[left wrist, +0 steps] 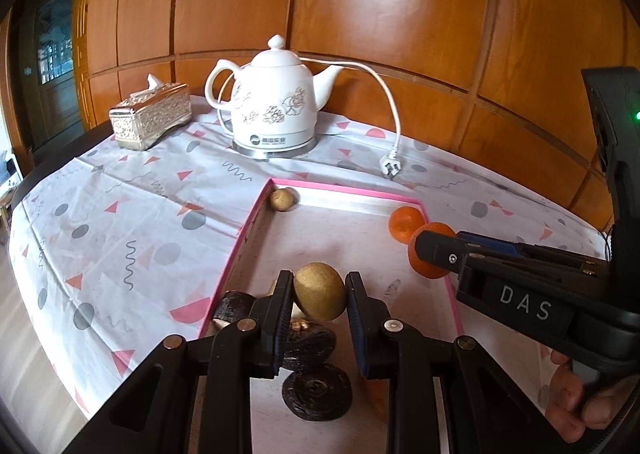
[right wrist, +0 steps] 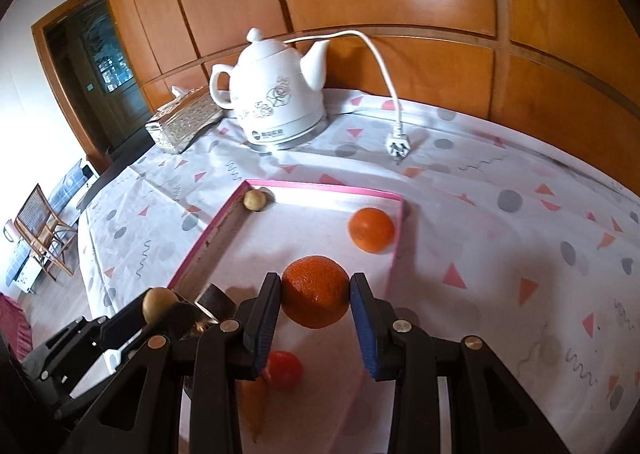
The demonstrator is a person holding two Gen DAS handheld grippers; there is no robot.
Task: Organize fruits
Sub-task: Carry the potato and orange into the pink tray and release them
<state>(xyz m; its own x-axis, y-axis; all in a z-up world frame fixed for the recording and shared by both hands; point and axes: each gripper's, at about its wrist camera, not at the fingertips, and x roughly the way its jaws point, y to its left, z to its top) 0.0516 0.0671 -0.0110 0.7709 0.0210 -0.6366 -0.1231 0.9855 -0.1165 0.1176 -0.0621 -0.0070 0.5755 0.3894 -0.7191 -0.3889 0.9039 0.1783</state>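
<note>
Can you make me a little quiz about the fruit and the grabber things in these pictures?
1. True or false: the left gripper is shut on a fuzzy brown kiwi.
2. What round fruit does the right gripper hold? A) a bumpy orange mandarin B) a yellow banana C) a green apple
3. Fill the gap: the white ceramic kettle's plug lies loose on the patterned ____.

Key: 1 true. 2 A. 3 tablecloth. Extra: a second orange mandarin and a second small kiwi sit in the far corners of the pink-rimmed tray.
</note>
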